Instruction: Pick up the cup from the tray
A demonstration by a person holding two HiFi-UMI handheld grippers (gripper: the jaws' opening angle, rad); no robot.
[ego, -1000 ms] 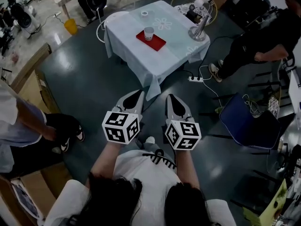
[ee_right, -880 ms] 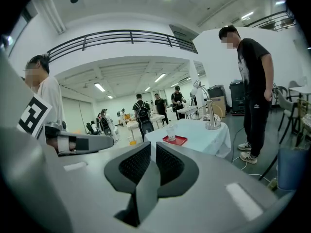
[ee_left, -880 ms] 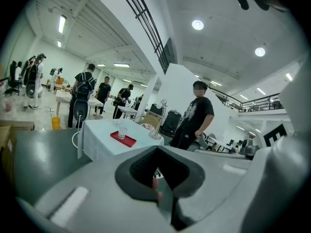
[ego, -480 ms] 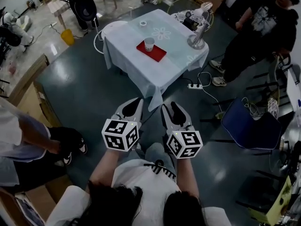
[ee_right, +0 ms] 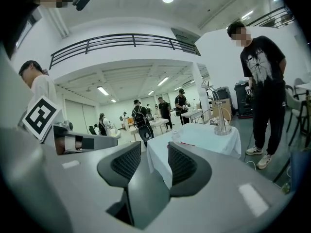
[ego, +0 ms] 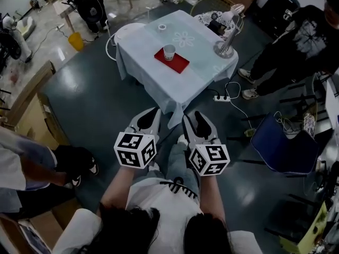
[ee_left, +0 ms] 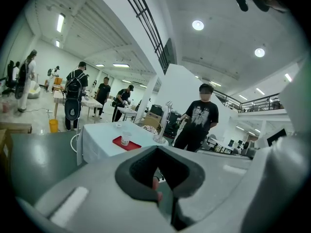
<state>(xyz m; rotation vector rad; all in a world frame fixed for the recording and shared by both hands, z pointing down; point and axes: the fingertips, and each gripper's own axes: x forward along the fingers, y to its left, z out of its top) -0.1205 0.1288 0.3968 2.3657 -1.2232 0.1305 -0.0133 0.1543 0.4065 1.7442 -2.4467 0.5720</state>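
A pale cup point(ego: 169, 52) stands upright on a red tray point(ego: 176, 63), on a table with a light blue cloth point(ego: 159, 83) some way ahead of me. Both grippers are held low and side by side, short of the table and pointing toward it. The left gripper point(ego: 149, 116) has its jaw tips together with nothing between them. The right gripper point(ego: 195, 120) is open and empty. In the left gripper view the cup point(ee_left: 126, 138) and tray point(ee_left: 131, 144) show small beyond the left gripper point(ee_left: 156, 149). The right gripper point(ee_right: 154, 152) frames the table point(ee_right: 204, 139).
A desk lamp point(ego: 226, 36) and a tape roll point(ego: 162, 27) share the table. A power strip point(ego: 221, 98) and its cables lie on the floor to the right, near a blue chair point(ego: 280, 142). A person in black point(ego: 302, 41) stands right; another point(ego: 32, 168) sits left.
The table with the tray has come slightly lower and nearer in the head view. The person in black at the right has shifted stance. Both grippers stay side by side as before.
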